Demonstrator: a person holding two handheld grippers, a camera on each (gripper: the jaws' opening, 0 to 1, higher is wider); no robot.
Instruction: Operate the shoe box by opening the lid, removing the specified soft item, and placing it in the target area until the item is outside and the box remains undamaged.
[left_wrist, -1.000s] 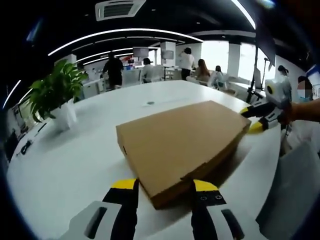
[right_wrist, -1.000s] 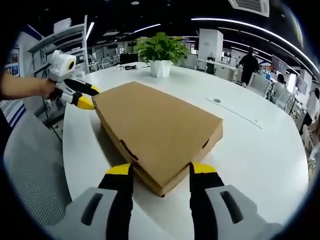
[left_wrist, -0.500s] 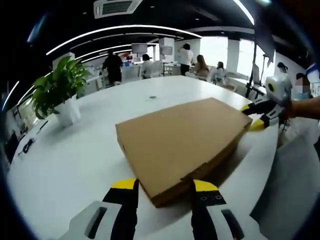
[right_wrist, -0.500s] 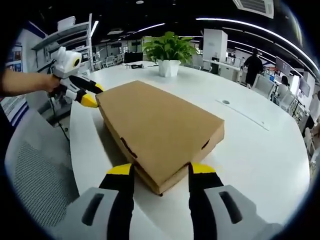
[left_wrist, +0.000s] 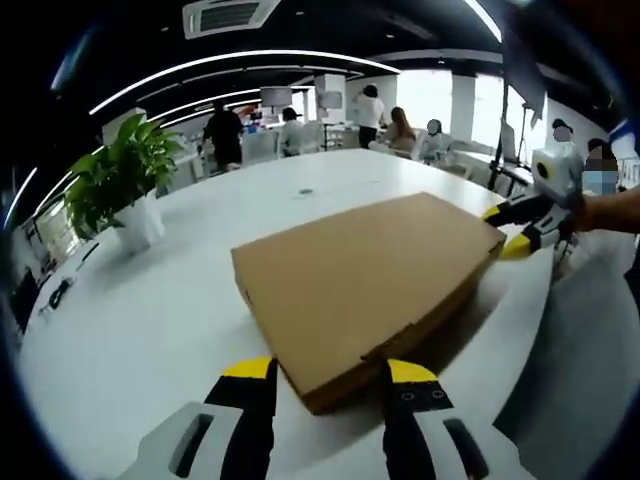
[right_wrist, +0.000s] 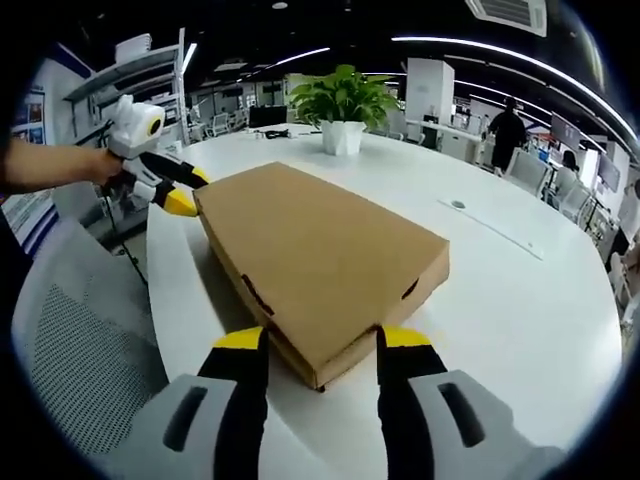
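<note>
A flat brown cardboard box (left_wrist: 365, 275) lies shut on the white round table (left_wrist: 150, 320). My left gripper (left_wrist: 330, 372) is open, its yellow-tipped jaws straddling the box's near corner. At the opposite corner is my right gripper (left_wrist: 505, 232), held by a hand. In the right gripper view the same box (right_wrist: 315, 255) runs away from me, and my right gripper (right_wrist: 322, 342) is open with a box corner between its jaws. My left gripper (right_wrist: 188, 192) stands at the far left corner, its jaws on either side of it. The box's contents are hidden.
A potted green plant (left_wrist: 120, 190) (right_wrist: 342, 105) stands on the table beyond the box. A grey mesh chair (right_wrist: 75, 350) sits by the table edge beside the box. Several people (left_wrist: 225, 135) stand and sit at desks in the background.
Both views have drifted slightly with the hands. The box stays shut and in place, and both grippers remain at its corners.
</note>
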